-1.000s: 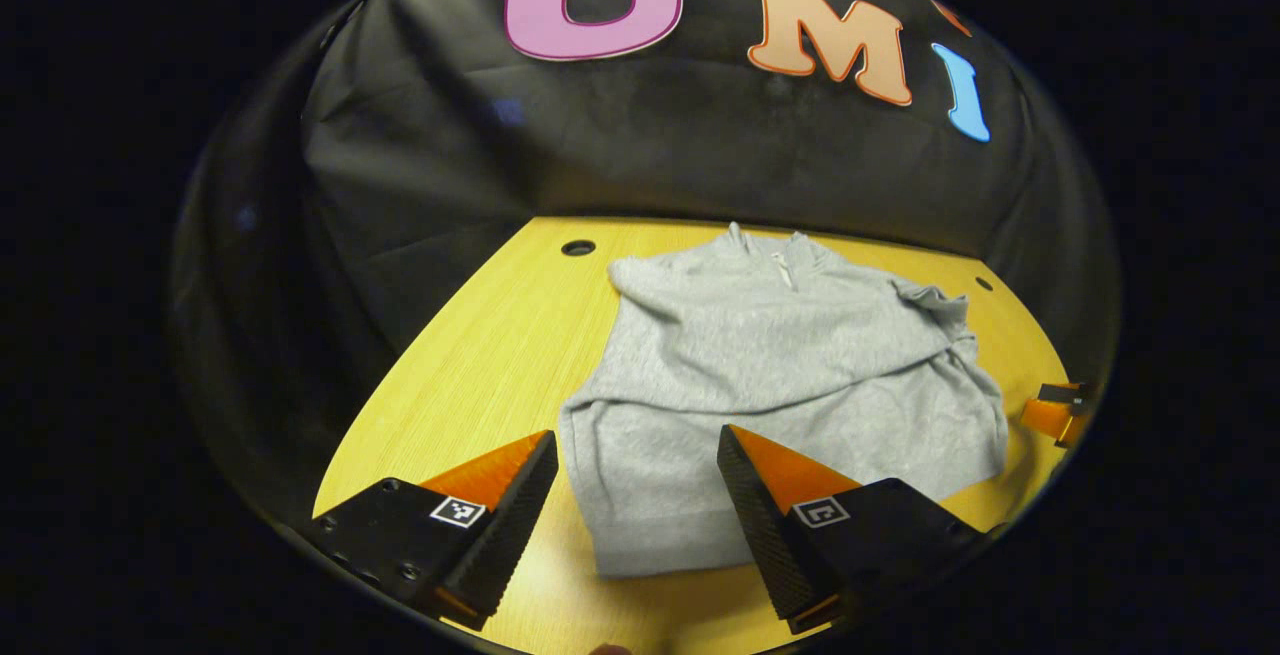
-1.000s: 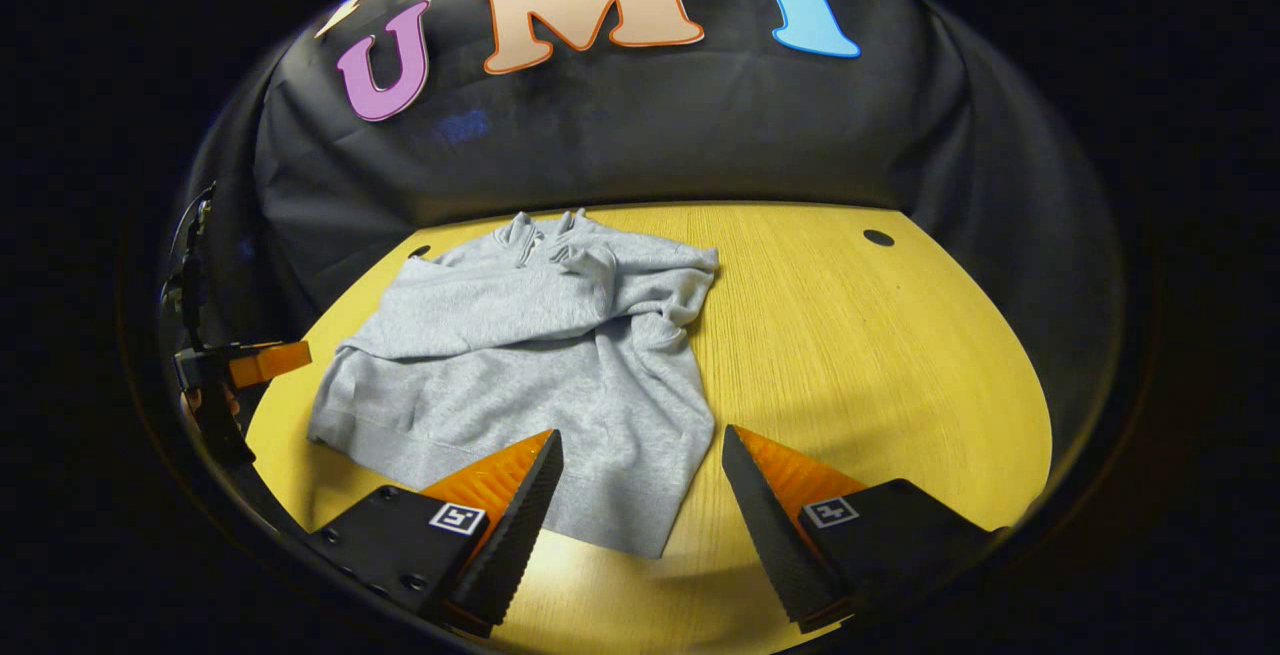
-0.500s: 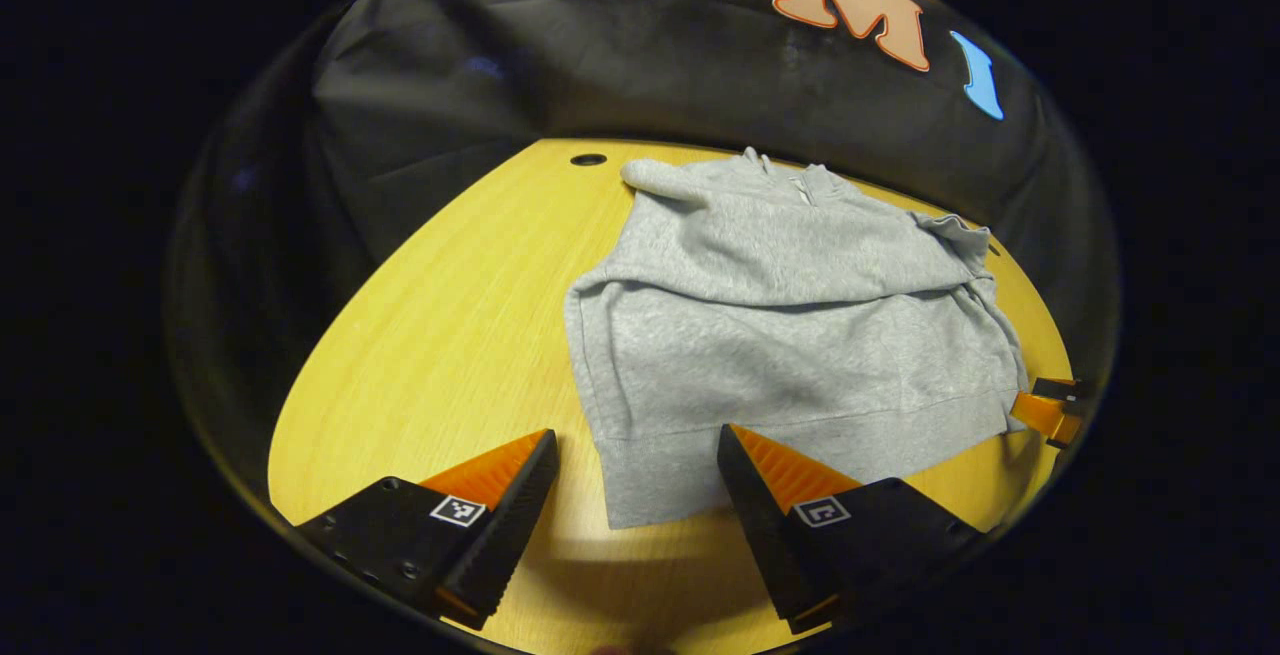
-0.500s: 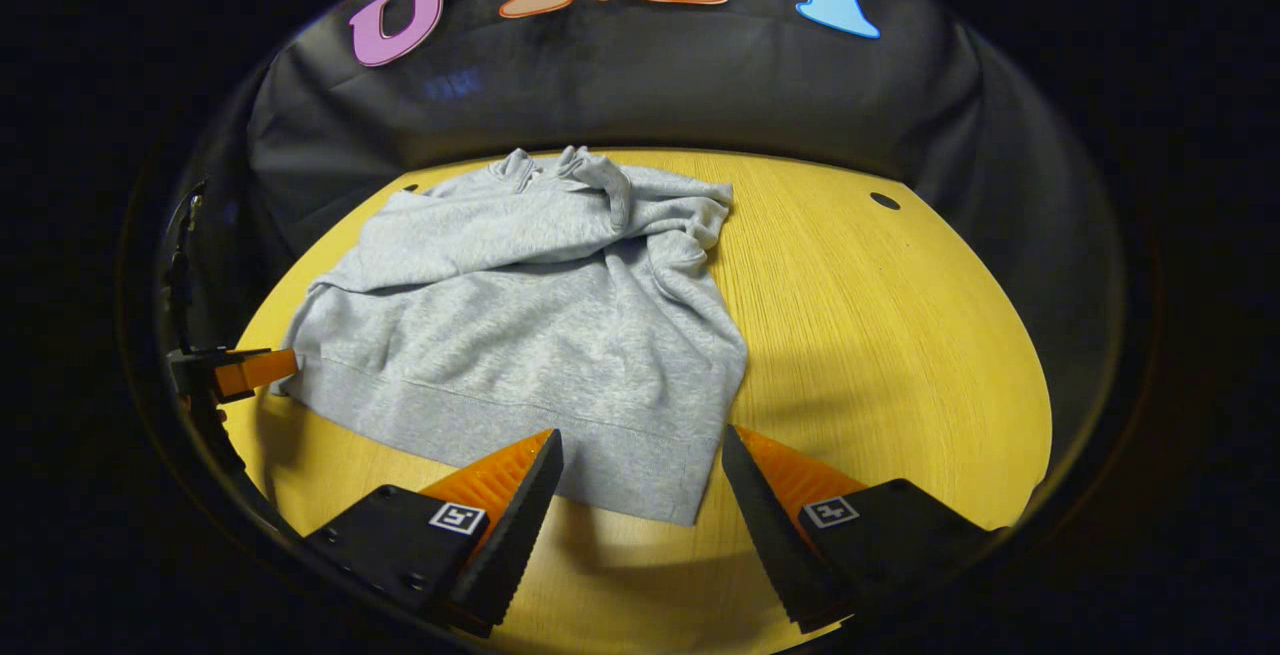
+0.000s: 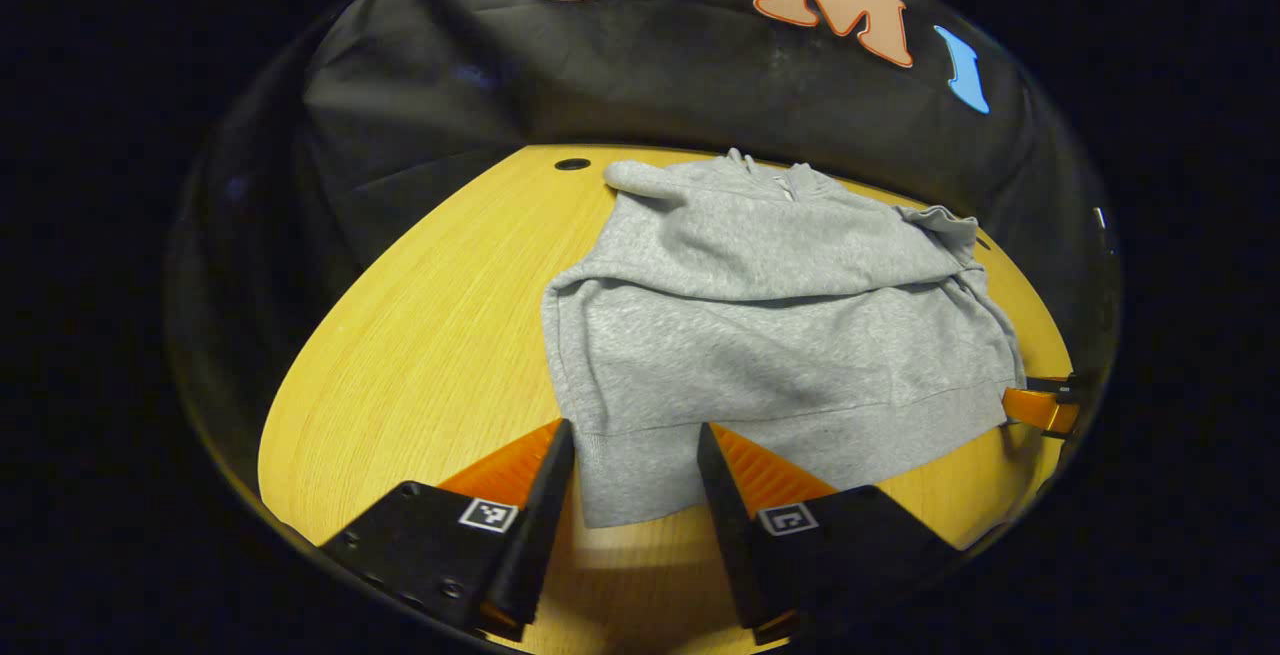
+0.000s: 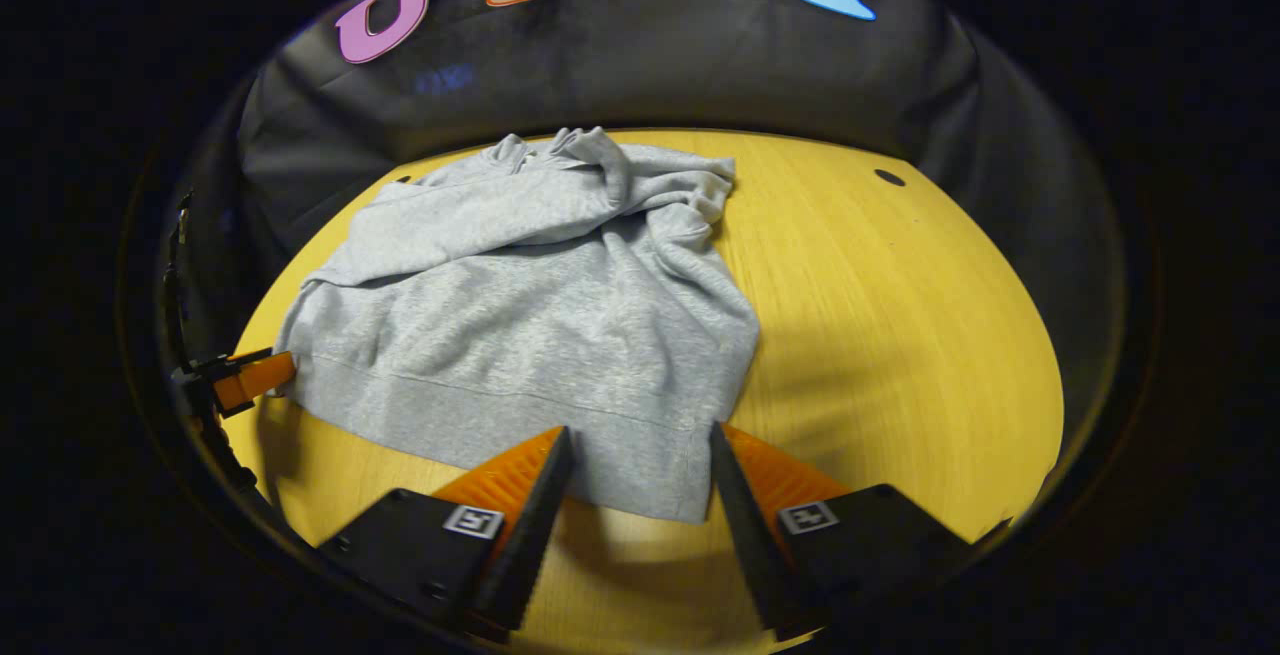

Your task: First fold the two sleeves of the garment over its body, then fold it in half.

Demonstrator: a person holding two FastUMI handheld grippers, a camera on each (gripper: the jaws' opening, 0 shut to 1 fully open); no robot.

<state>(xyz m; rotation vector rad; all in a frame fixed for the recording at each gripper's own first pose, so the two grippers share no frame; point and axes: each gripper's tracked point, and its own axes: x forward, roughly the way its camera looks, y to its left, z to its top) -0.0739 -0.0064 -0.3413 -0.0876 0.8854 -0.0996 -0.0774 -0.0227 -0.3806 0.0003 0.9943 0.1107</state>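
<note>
The grey garment (image 5: 780,335) lies flat on the yellow wooden surface (image 5: 420,335), collar toward the black cloth wall and hem toward the viewer. Both sleeves are already folded across its upper body, forming a bunched band below the collar; in the right gripper view the folded cloth piles up thickest near the collar (image 6: 600,160).

In the left gripper view, the left tool (image 5: 630,445) is spread apart, its fingers straddling the near left hem corner of the garment, with the corner lying between them. Whether they touch the cloth cannot be told. At the far right edge of this view, the tip of the right tool sits just at the opposite hem corner.

In the right gripper view, the right tool (image 6: 640,450) is likewise spread, its fingers on either side of the near right hem corner (image 6: 660,490). The left tool shows small at the left edge, just beside the other hem corner.

Bare surface is open to the left of the garment in the left gripper view, and widely to its right (image 6: 900,315) in the right gripper view. A small round hole (image 5: 572,164) sits near the far edge, and another (image 6: 888,177) shows in the right gripper view.
</note>
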